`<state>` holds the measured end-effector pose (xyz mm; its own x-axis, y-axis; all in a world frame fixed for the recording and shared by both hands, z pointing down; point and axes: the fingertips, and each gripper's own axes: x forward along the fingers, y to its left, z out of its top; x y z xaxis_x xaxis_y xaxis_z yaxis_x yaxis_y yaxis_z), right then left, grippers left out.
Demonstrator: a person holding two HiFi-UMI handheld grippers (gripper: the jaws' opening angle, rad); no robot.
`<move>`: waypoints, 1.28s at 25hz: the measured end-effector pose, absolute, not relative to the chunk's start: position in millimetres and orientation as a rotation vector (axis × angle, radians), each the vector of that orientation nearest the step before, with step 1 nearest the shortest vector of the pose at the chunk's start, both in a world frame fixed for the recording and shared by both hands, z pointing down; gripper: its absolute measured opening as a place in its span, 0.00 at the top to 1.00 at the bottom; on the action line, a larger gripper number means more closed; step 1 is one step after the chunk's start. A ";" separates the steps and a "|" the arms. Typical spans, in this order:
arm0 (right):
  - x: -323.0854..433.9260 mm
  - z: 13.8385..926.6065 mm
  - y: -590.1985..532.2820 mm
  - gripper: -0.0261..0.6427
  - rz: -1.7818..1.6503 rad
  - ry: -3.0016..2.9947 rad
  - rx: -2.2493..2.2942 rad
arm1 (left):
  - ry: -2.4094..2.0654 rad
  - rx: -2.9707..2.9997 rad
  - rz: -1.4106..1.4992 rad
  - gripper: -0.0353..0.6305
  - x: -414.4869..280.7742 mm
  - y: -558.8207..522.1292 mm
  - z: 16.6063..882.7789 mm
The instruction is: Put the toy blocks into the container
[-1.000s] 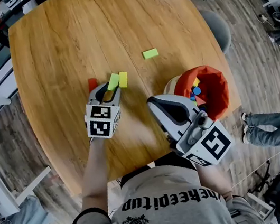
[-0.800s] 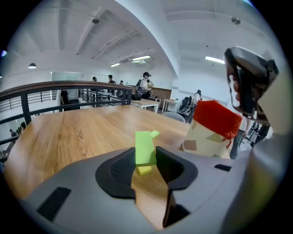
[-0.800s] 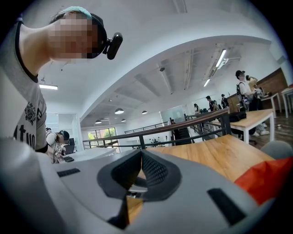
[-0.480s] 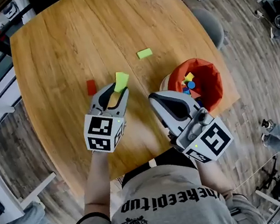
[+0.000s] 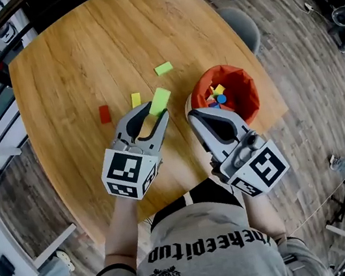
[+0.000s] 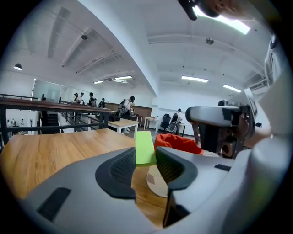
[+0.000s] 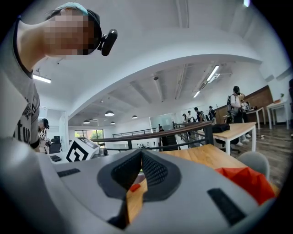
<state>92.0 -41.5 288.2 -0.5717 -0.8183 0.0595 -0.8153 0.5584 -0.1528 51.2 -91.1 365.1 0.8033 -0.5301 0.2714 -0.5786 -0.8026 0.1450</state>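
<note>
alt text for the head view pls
The left gripper holds a lime block over a wooden table, beside an orange container with blocks inside. The right gripper is shut and empty; a second lime block, a yellow block and a red block lie loose.

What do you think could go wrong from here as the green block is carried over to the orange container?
1. The left gripper pinches the green block by one end only, with most of it sticking out past the pads, so it may twist or slip out.
2. The shut right gripper sits between it and the orange container, so the block might clip it on the way across.
</note>
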 end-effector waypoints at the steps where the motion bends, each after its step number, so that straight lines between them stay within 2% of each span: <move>1: 95.2 288.5 -39.7 0.94 -0.252 2.750 -1.458 | -0.848 2.779 0.313 0.73 55.1 -88.5 363.1; 17: 159.9 282.2 -3.9 0.94 -0.201 2.571 -1.719 | -0.523 2.920 0.235 0.73 136.5 -53.0 331.3; 32: 187.1 278.5 15.3 0.94 -0.182 2.492 -1.805 | -0.433 2.999 0.379 0.72 176.6 -36.6 350.3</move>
<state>187.1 15.3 278.5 -0.3130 -0.9495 0.0214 -0.9425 0.3077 -0.1301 176.6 -36.6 350.3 0.9292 -0.2670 0.2557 -0.2887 -0.9561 0.0507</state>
